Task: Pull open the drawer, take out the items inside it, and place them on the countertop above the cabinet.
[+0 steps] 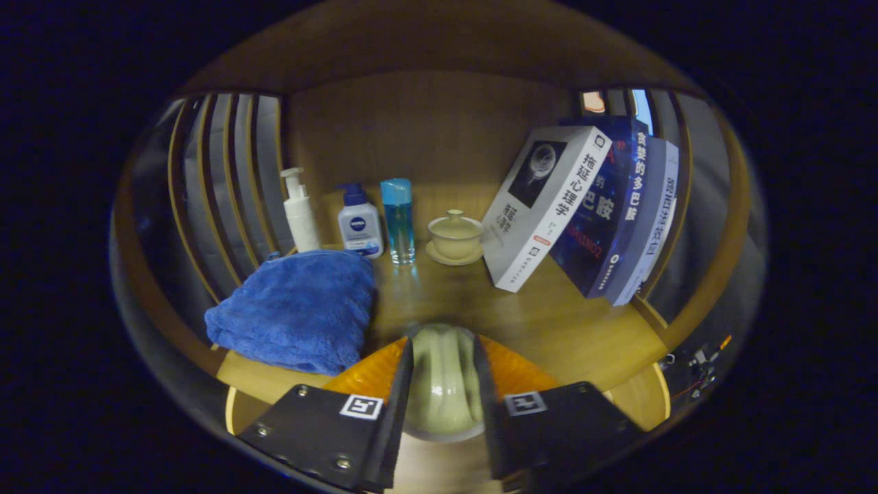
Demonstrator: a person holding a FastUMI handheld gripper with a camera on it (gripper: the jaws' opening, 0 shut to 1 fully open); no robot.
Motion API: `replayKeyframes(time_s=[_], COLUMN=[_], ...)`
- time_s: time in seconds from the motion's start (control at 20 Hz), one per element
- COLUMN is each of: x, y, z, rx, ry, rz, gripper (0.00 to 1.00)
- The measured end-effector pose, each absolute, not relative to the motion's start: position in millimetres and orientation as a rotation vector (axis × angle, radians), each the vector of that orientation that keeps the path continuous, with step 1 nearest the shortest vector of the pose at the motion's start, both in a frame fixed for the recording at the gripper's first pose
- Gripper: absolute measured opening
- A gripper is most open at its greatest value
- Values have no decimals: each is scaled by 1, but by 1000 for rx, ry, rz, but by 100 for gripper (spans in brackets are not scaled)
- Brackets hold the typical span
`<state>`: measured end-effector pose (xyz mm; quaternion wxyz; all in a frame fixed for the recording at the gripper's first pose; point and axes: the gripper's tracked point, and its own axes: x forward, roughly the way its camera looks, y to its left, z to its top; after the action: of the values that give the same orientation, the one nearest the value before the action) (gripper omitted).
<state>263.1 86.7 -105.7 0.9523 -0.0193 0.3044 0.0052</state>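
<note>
the gripper (444, 370) is clamped on a pale green ceramic vessel (444, 384), both fingers pressing its sides; it looks like a small glazed cup or pitcher, its long axis running forward along the fingers, though which end is the mouth cannot be told. it hangs above the near edge of the wooden countertop (549, 329), and whether it touches the wood cannot be told.

just ahead and to the left lies a folded blue towel (298, 312), reaching the near edge. ahead of the fingers and to the right the bare wood gives open room.

further back stand a white pump bottle (300, 213), a shorter white bottle with a blue pump (359, 225), and a clear blue bottle (398, 221), all upright, close in a row. right of them sits a lidded cream cup on its saucer (455, 237); its contents are hidden. beside it several books (590, 213) lean to the right against the slatted side wall (686, 226). a plain wooden back panel (425, 130) closes the recess.
</note>
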Motion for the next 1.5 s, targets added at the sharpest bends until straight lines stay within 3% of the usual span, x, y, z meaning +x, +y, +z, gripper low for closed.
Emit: replayKeyframes(time_s=[0.05,0.3,0.65,1.1,1.5], x=[264,251,203,116,61], y=[91,104,107,100,89], z=[-100,-57,5,49,22], rx=[-29,14,-24,-94,-70], ry=[595,462,245,58,39], rz=[31,83,130,82,34], gripper=[54,60,92,95,96])
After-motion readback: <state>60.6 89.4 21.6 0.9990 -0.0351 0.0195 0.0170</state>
